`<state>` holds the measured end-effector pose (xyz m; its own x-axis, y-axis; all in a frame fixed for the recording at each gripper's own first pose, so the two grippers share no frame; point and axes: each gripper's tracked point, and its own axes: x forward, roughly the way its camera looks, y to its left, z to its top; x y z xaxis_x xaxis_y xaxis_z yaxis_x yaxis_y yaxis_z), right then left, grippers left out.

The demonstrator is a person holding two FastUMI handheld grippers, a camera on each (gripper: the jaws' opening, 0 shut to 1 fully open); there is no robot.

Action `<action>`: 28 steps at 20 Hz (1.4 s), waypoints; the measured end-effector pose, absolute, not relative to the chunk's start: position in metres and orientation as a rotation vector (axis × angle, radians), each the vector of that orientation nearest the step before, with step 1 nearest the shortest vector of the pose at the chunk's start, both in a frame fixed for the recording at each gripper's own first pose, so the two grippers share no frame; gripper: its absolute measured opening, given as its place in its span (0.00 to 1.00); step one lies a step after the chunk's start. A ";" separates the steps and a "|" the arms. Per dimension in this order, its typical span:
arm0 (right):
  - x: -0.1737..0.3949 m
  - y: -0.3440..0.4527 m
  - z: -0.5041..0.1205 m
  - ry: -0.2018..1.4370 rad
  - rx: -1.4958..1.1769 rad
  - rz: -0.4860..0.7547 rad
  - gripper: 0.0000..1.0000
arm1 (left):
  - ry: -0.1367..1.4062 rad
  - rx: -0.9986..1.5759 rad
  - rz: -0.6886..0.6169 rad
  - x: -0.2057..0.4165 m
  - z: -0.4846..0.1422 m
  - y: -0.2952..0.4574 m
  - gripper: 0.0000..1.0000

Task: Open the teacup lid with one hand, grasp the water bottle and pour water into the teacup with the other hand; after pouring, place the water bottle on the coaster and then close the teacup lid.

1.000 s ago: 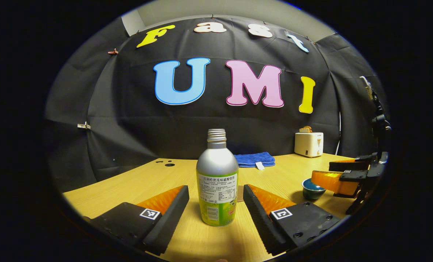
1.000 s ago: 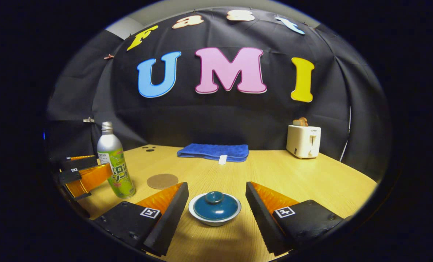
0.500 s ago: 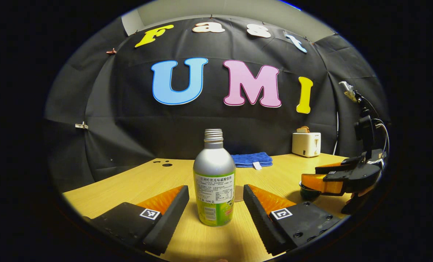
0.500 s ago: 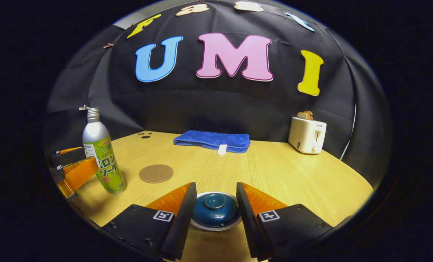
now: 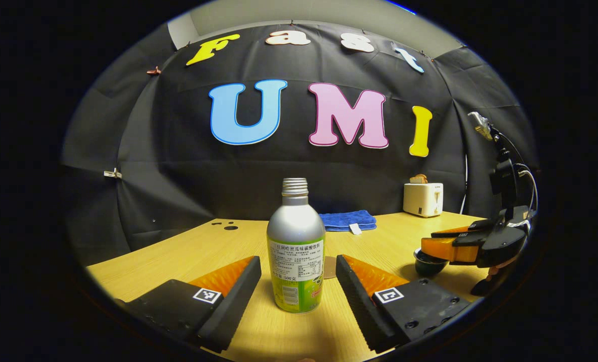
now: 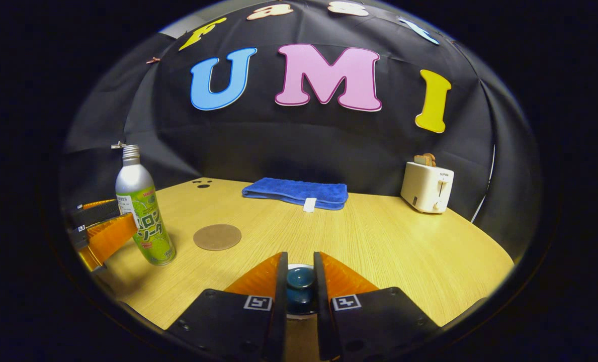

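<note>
In the left gripper view a silver bottle [image 5: 295, 251] with a green label and no cap stands upright on the table. My left gripper [image 5: 299, 262] is open, one finger on each side of the bottle with a gap on both sides. In the right gripper view my right gripper [image 6: 299, 256] has its fingers pressed on the knob of the dark blue teacup lid [image 6: 299, 281], which hides most of the cup. The round brown coaster [image 6: 217, 237] lies between the cup and the bottle [image 6: 140, 211]. The left gripper view shows the right gripper [image 5: 459, 246] over the teacup [image 5: 426, 262].
A folded blue towel [image 6: 295, 192] lies at the back of the wooden table [image 6: 389, 241]. A white toaster [image 6: 427, 187] with toast stands at the back right. The left gripper [image 6: 102, 234] sits beside the bottle at the table's left edge.
My right gripper came down over the cup and its fingers went from wide open to shut on the lid's knob. The left gripper and bottle have barely moved.
</note>
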<state>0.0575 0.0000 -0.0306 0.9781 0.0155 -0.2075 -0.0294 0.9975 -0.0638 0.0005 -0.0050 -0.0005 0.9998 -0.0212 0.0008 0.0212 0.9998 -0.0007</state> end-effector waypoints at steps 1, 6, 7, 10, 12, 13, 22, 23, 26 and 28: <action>0.055 0.000 -0.027 0.190 -0.061 0.025 0.29 | -0.001 -0.001 -0.021 0.001 -0.001 -0.005 0.95; 0.041 -0.020 0.002 0.001 -0.008 -0.035 0.29 | 0.000 -0.002 -0.043 0.008 -0.001 -0.012 0.95; 0.043 -0.025 -0.001 0.011 0.000 -0.055 0.28 | -0.001 -0.002 -0.042 0.011 -0.001 -0.012 0.95; 0.036 -0.029 -0.001 0.005 -0.004 -0.054 0.28 | 0.002 -0.002 -0.020 0.022 0.000 -0.010 0.95; 0.034 -0.038 -0.001 0.005 -0.007 -0.072 0.28 | 0.002 -0.002 -0.009 0.029 -0.001 -0.009 0.95; 0.032 -0.045 -0.001 0.005 -0.006 -0.082 0.28 | 0.001 -0.001 -0.005 0.035 -0.001 -0.008 0.95; 0.016 -0.120 0.001 0.002 -0.007 -0.174 0.28 | -0.004 0.003 0.026 0.073 0.000 -0.002 0.93; 0.015 -0.127 0.001 0.002 -0.006 -0.181 0.28 | -0.005 0.003 0.027 0.073 0.000 -0.002 0.88; 0.012 -0.137 0.001 0.003 -0.005 -0.181 0.28 | -0.001 0.000 0.025 0.075 -0.001 -0.002 0.83; 0.012 -0.138 0.002 0.004 -0.006 -0.172 0.28 | 0.004 0.019 0.025 0.073 -0.001 -0.005 0.81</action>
<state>0.0122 -0.1384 0.0018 0.9852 -0.1716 -0.0031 0.1716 0.9852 -0.0060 0.0733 -0.0051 -0.0012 0.9997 0.0251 -0.0035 -0.0250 0.9995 0.0189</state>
